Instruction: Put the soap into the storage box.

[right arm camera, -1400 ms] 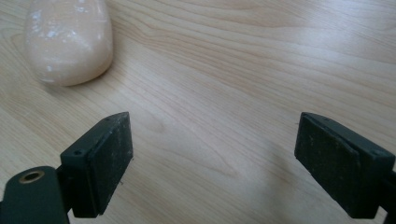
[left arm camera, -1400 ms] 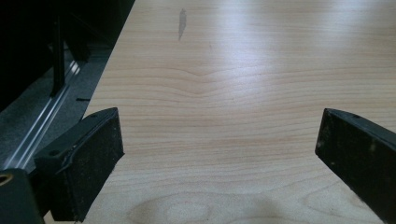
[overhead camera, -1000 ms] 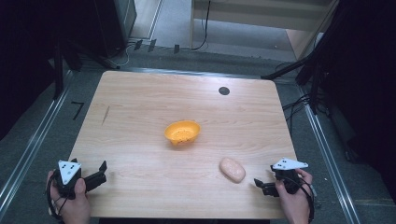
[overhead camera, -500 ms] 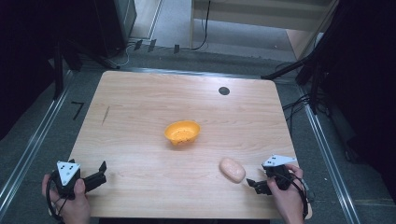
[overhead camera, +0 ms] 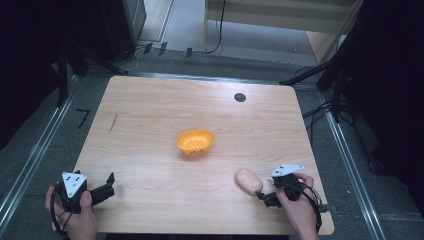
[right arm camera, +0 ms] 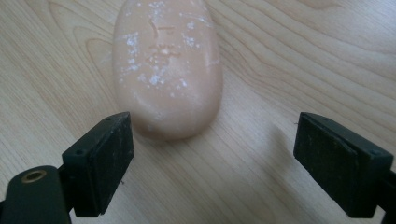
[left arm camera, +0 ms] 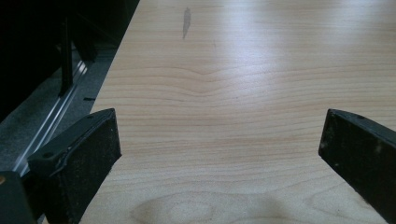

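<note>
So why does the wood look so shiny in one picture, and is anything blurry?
Left gripper view: pale glare streaks the table far ahead. Right gripper view: the potato is sharp up close, with a soft shadow beneath. High view: the surroundings fall dark.

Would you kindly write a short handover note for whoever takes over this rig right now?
Right gripper: open, low over the table, jaws just short of the near end of the potato; no contact yet.
Left gripper: open, idle at the near left corner, nothing between its jaws.
Potato lies loose on the wood, to the right of and nearer than the orange bowl; the two are apart.
Done: approach only.
Left: likely grasp the potato; the bowl seems a plausible destination.
</note>
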`<state>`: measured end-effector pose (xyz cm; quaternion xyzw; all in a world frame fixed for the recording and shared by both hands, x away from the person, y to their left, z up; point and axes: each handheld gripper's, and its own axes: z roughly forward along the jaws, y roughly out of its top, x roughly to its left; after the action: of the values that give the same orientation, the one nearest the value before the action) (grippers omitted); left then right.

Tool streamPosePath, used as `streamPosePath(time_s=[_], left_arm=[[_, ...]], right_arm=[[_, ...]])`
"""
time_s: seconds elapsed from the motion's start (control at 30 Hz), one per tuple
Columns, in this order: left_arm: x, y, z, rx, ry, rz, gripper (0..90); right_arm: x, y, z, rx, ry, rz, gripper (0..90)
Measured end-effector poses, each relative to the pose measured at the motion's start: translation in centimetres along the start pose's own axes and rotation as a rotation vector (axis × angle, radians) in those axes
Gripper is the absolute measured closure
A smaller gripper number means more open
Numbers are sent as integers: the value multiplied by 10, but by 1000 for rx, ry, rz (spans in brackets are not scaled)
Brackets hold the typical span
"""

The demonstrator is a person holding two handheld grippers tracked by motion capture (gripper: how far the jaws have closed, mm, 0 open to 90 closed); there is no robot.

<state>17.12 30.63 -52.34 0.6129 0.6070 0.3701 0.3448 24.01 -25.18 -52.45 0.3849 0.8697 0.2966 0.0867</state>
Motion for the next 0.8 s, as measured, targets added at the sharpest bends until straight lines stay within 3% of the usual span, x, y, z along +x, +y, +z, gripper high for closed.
streamPosePath(time_s=[0.4, 0.8], left_arm=[[0, 0, 1, 10, -4, 9, 0], [0, 1, 1, 16, -16, 16, 0]], right_arm=[[6, 12, 4, 7, 7, -17, 126], [14, 25, 13, 59, 12, -57, 128]])
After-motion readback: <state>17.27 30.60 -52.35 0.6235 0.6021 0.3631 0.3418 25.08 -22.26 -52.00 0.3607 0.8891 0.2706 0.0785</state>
